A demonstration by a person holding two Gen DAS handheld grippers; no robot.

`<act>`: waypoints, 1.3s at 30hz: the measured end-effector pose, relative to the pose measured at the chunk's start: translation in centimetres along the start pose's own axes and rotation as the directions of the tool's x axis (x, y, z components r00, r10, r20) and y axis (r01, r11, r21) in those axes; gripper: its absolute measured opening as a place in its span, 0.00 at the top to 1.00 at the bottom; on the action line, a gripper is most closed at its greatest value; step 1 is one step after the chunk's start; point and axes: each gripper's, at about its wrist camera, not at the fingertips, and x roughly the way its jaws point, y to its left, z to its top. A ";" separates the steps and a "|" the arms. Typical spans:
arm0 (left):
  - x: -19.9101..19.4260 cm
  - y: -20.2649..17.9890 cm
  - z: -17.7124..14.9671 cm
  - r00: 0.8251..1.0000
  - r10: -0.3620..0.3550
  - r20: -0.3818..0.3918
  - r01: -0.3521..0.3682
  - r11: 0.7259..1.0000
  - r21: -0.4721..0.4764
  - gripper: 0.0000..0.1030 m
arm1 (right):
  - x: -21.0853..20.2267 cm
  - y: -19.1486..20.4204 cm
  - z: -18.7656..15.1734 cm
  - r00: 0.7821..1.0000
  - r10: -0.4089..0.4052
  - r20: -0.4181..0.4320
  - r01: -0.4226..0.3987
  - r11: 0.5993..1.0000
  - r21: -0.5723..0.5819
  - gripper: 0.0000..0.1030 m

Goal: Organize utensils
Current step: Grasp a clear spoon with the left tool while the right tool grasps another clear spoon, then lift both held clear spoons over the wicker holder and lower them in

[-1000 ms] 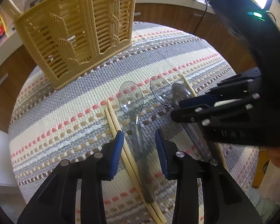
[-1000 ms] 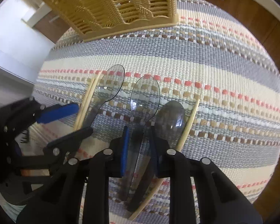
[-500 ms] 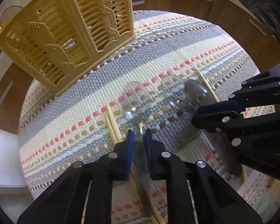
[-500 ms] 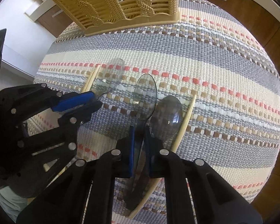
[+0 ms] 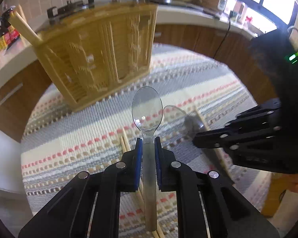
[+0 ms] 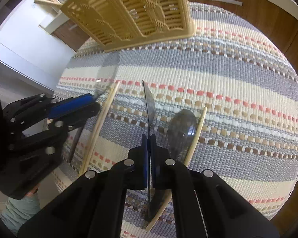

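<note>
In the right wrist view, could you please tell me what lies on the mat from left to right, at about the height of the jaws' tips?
Left gripper → pair of chopsticks → clear spoon held edge-on in the right gripper → dark spoon → single chopstick, all over the striped mat.

Both tongs, left and right, clamped, angled downward.

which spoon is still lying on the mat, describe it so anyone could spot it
On the striped mat, below the yellow slatted basket, look right of the right tongs. The dark smoky spoon lies against a single chopstick; the two clear spoons are held in tongs.
</note>
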 end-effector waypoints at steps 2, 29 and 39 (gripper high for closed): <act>-1.4 -0.2 0.5 0.999 -0.008 0.044 0.009 1.000 -0.001 0.90 | -0.7 -0.2 0.1 1.000 0.016 0.018 -0.016 1.000 -0.001 0.98; -19.6 3.8 9.3 0.705 0.154 0.692 -0.027 0.981 -0.191 0.90 | -18.3 5.1 9.5 0.751 0.176 0.636 -0.064 0.979 -0.196 0.98; -16.2 7.0 10.2 0.573 0.215 0.791 -0.026 0.969 -0.245 0.90 | -19.1 3.9 14.8 0.589 0.058 0.806 0.116 0.981 -0.155 0.98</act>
